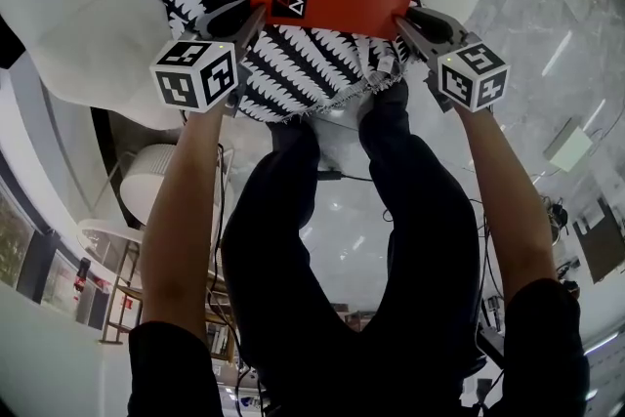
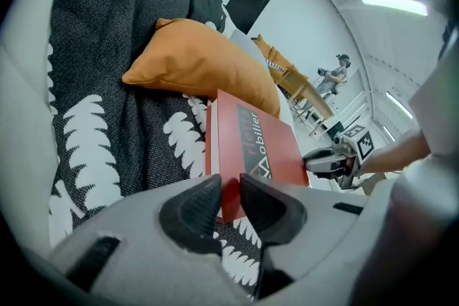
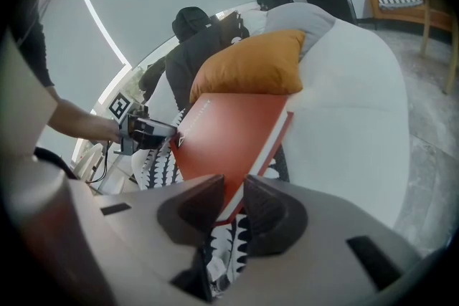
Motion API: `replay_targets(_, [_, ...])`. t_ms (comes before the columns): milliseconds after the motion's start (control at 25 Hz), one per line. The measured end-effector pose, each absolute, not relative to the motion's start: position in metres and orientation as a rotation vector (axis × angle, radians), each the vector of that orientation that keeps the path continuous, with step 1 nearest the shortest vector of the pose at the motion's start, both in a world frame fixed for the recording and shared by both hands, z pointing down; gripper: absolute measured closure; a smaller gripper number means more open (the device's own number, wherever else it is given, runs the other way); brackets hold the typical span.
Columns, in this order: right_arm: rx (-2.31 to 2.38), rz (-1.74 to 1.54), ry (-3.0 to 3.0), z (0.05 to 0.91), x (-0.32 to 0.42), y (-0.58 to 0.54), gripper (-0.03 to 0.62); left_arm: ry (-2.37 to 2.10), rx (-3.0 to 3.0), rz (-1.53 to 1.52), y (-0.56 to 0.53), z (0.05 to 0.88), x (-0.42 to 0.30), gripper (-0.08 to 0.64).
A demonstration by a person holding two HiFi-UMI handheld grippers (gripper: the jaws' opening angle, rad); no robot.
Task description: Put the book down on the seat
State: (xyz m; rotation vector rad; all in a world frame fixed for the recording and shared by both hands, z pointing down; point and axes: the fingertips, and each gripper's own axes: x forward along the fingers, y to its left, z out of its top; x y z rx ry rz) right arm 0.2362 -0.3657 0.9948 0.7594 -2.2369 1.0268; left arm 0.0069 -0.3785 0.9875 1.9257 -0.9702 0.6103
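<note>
**A:** At the left gripper (image 2: 229, 186), what have we got?

**B:** Its jaws are clamped on the near left corner of the red book (image 2: 252, 147), cover up. Just beyond its tips lies the black throw (image 2: 107, 147) with a white leaf print. Further past that is an orange cushion (image 2: 197, 64).

**A:** And across on the other side?

**B:** The right gripper (image 3: 232, 190) is pinched on the other near corner, so the red book hangs between the two, over the throw. The white seat (image 3: 351, 118) swells up on the right gripper's outer side. I can't tell whether the book's far edge touches the throw yet.

**A:** So how do we set it down well?

**B:** I'd lower both grippers together at the same height. That way the far edge meets the throw first, just short of the cushion, and the near edge can then be laid flat. Open the jaws only once the fabric carries the weight. Letting go with one gripper early would likely twist the book out of the other. The throw looks soft and rumpled, so the book may slide towards the grippers.
</note>
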Motion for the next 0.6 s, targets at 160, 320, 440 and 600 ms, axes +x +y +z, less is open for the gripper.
replay_targets(160, [0.759, 1.022, -2.237, 0.9974, 0.2358, -0.3655, 0.494, -0.969, 1.937, 0.606, -0.3792, 0.9881, 0.0066, 0.467])
replay_targets(320, [0.767, 1.011, -2.239, 1.0003, 0.2355, -0.3666, 0.494, -0.973, 1.953, 0.619, -0.3797, 0.9891, 0.0066, 0.466])
replay_targets(440, [0.781, 1.006, -2.237, 1.0017, 0.2355, -0.3664, 0.494, -0.978, 1.966, 0.631, -0.3792, 0.9885, 0.0068, 0.466])
replay_targets(600, [0.781, 0.986, -2.235, 1.0010, 0.2355, -0.3670, 0.493, -0.990, 1.976, 0.633, -0.3793, 0.9867, 0.0069, 0.466])
